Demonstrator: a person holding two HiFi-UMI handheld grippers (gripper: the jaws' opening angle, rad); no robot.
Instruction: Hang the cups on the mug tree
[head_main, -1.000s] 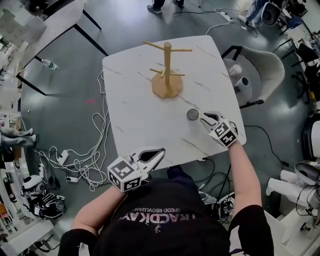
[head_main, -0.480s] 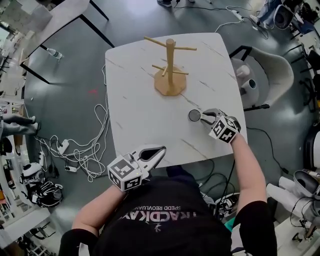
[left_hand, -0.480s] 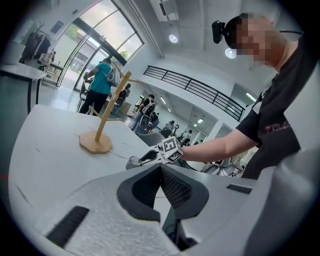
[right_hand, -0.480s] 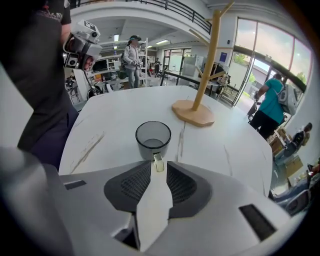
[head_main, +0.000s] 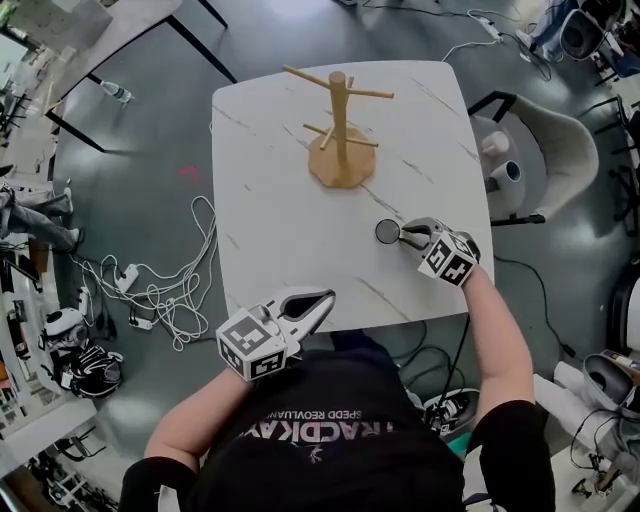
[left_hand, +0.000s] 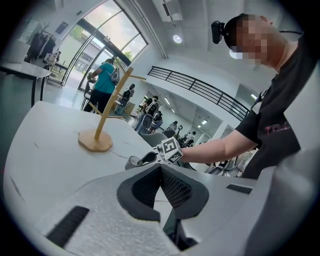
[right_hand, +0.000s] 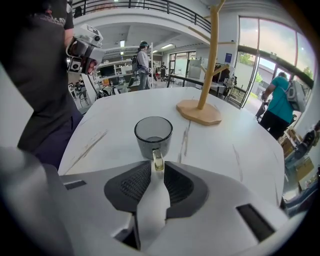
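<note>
Cup (right_hand: 153, 133): likely glass, light, rigid, breakable, slick; take by handle (right_hand: 158, 158).
Right gripper (right_hand: 158, 169): jaws pinched on handle.
Left gripper (left_hand: 161, 169): jaws together, empty.

My left tool (head_main: 318, 300) and right tool (head_main: 404, 234) are pale grey shells with dark ribbed pads (right_hand: 127, 184). Each carries a cube (head_main: 252, 347) of black-and-white square markers. The operator's black short-sleeved T-shirt (head_main: 320, 455) bears grey lettering.

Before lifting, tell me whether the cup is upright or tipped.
Upright: the cup sits on its base on the table, open rim facing up.
</note>
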